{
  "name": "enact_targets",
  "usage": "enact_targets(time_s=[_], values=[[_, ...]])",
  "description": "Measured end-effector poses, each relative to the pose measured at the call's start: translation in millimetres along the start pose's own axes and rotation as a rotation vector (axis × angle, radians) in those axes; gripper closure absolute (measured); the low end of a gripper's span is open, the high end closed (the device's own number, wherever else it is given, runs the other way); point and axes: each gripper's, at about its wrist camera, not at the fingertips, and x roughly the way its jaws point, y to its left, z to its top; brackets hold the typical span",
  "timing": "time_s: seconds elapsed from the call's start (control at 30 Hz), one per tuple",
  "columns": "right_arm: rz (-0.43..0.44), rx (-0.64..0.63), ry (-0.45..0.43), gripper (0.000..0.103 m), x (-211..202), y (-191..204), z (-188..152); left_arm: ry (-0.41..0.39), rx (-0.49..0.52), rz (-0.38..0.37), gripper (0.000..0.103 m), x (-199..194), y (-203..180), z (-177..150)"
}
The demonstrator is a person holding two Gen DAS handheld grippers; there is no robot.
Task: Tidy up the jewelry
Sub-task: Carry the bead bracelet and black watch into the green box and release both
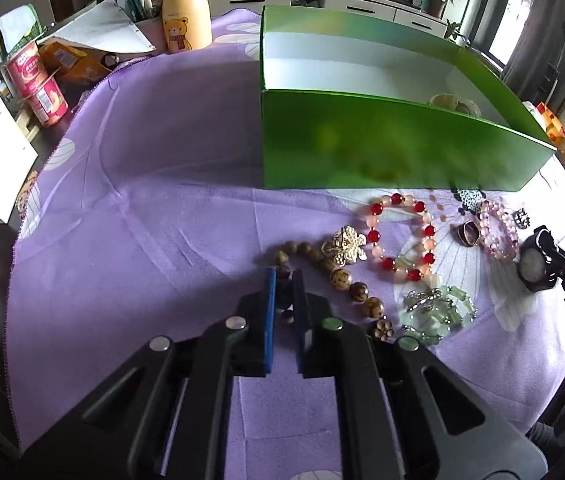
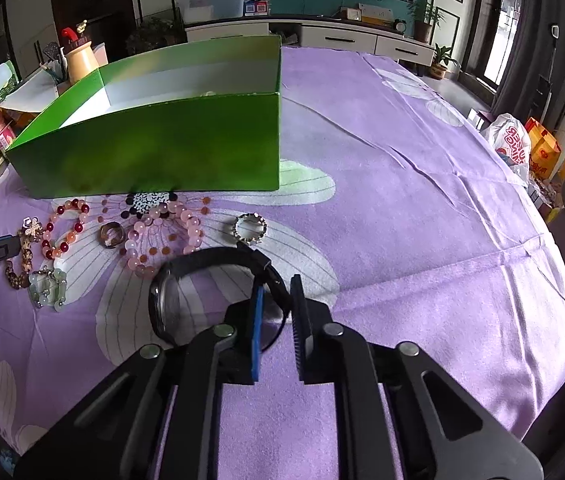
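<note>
The left gripper [image 1: 284,276] points steeply down, its jaws drawn nearly together. The right gripper [image 2: 278,292] is likewise tilted downward, jaws narrowed.

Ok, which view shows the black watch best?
The right wrist view: the black watch fills the centre, its strap between the right gripper fingers. The left wrist view shows it small at the right edge.

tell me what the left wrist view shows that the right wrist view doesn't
Only the left wrist view: the left claw shut on the wooden bead bracelet, and the bear bottle's printed front.

Only the right wrist view: the right claw shut on the black watch's strap, and a small studded ring.

Both: the green box, the red-and-pink bracelet, the purple cloth.
</note>
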Motion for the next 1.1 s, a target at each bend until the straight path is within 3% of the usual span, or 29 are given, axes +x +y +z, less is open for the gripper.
enact_targets(time_s=[0.3, 0.7, 1.1], values=[[0.008, -0.028, -0.098, 0.095, -30.9, 6.1, 10.1, -0.059, -0.035, -0.080, 0.096, -30.5, 5.0, 3.7], [-0.010, -0.052, -0.213, 0.095, -69.5, 11.3, 23.9, -0.172, -0.019, -0.116, 0.096, -79.9, 2.4, 21.6], [0.014, -0.069, -0.257, 0.095, -72.8, 16.6, 59.2, -0.222, -0.001, -0.158, 0.096, -103.2, -2.5, 68.2]])
